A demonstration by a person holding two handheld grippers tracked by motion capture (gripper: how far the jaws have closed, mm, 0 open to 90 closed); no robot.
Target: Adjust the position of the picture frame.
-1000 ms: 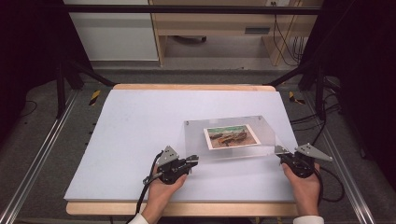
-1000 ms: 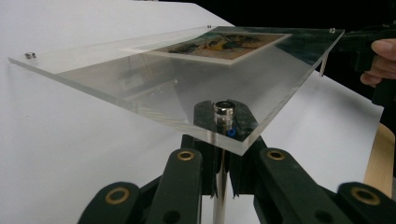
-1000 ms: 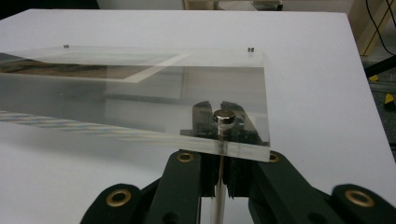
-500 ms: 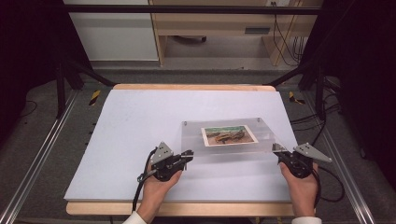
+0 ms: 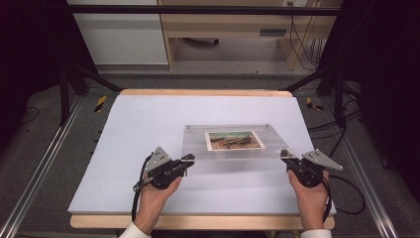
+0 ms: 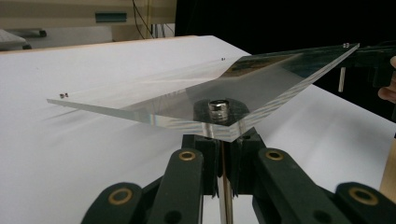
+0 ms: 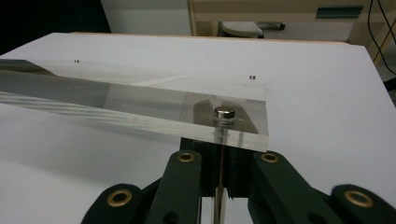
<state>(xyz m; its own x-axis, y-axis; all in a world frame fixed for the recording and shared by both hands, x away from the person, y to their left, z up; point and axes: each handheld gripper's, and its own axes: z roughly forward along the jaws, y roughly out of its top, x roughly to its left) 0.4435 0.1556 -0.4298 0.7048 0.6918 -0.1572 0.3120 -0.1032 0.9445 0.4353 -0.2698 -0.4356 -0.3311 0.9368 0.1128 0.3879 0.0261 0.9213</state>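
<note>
A clear acrylic photo frame (image 5: 198, 144) with a small landscape photo (image 5: 234, 140) in its middle hangs just above the white table top (image 5: 148, 119). My left gripper (image 5: 189, 158) is shut on its near left corner, my right gripper (image 5: 286, 154) on its near right corner. In the left gripper view the jaws (image 6: 223, 140) meet under the corner, below a metal stud (image 6: 217, 107). The right gripper view has the jaws (image 7: 223, 144) shut beneath a matching stud (image 7: 224, 114). Whether the frame's far edge touches the table I cannot tell.
The white top lies on a wooden board (image 5: 198, 221) edged by metal rails (image 5: 34, 173). Wooden furniture (image 5: 223, 29) and cables (image 5: 302, 39) stand beyond the far edge. The right gripper and a hand (image 6: 373, 60) sit at the far corner in the left gripper view.
Both hands have risen and shifted a little to the left, carrying the frame with them. Its near edge now sits higher over the table. Both grips are unchanged.
</note>
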